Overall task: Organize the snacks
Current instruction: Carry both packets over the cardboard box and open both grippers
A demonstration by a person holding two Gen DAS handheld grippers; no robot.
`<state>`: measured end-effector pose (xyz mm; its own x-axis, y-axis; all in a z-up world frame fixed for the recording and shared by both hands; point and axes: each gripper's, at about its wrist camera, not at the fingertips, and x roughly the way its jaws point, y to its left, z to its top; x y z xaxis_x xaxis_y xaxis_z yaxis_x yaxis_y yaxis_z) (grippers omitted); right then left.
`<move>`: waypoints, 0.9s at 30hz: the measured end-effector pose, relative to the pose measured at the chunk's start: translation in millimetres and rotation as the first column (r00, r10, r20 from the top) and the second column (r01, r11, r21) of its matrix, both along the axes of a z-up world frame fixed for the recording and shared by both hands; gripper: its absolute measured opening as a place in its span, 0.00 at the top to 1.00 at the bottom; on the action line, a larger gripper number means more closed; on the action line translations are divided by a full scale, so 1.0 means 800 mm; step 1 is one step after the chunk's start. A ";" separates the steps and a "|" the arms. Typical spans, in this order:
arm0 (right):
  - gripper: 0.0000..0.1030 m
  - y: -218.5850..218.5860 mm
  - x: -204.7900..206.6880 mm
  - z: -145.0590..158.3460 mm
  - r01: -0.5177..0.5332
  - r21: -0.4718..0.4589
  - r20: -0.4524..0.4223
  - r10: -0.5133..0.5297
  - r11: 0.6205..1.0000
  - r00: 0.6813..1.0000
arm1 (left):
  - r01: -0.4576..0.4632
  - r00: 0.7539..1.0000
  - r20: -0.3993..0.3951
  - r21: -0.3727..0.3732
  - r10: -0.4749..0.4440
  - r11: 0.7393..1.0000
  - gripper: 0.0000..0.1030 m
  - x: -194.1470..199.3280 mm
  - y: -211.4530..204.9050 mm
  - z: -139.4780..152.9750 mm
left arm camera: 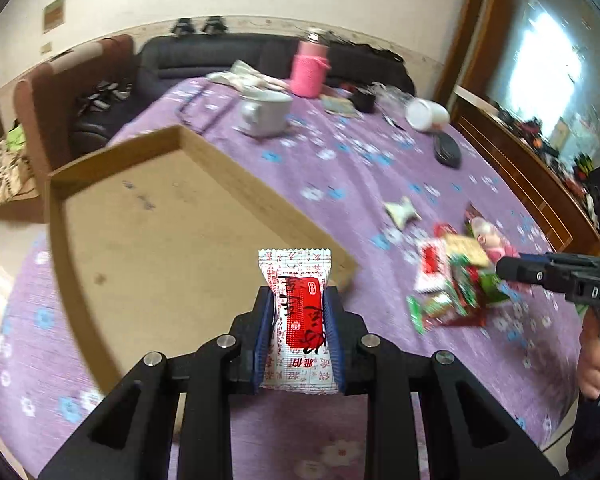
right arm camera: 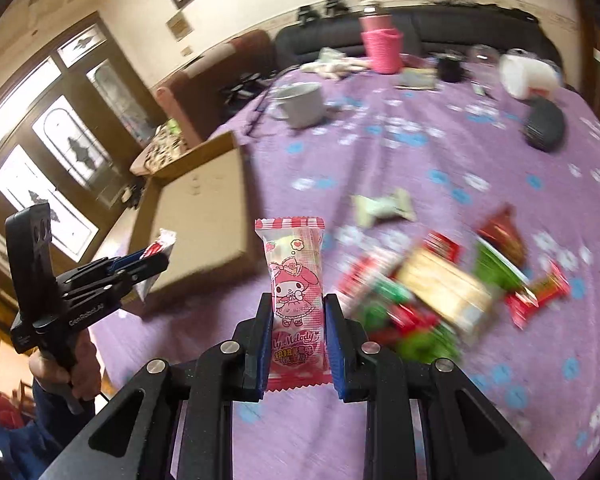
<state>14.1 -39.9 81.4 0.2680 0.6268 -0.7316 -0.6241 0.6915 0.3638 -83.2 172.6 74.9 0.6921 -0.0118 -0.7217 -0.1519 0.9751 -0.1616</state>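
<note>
My left gripper (left arm camera: 299,300) is shut on a red and white snack packet (left arm camera: 298,320), held upright above the near corner of an open cardboard box (left arm camera: 148,216). My right gripper (right arm camera: 298,308) is shut on a pink My Melody snack packet (right arm camera: 296,300), held above the purple tablecloth to the right of the box (right arm camera: 204,216). A pile of mixed snack packets (left arm camera: 456,280) lies on the cloth; it also shows in the right wrist view (right arm camera: 440,300). The left gripper shows in the right wrist view (right arm camera: 156,258), and the right gripper in the left wrist view (left arm camera: 504,268).
A single pale wrapped snack (left arm camera: 402,210) lies apart from the pile. Farther back stand a grey mug (left arm camera: 266,112), a pink flask (left arm camera: 310,68), a white tipped container (left arm camera: 426,114) and a dark case (left arm camera: 446,150). A sofa stands beyond the table.
</note>
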 end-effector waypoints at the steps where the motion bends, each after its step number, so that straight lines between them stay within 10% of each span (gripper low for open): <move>1: 0.75 0.020 0.003 0.003 -0.019 0.003 -0.004 0.019 1.000 1.000 | -0.016 1.000 0.002 0.002 0.016 1.000 0.76 0.000 0.010 0.002; 27: 0.74 0.351 0.105 -0.051 -0.127 -0.087 -0.083 0.120 0.988 0.989 | -0.252 0.952 -0.183 -0.024 0.244 0.967 0.75 0.133 0.230 -0.038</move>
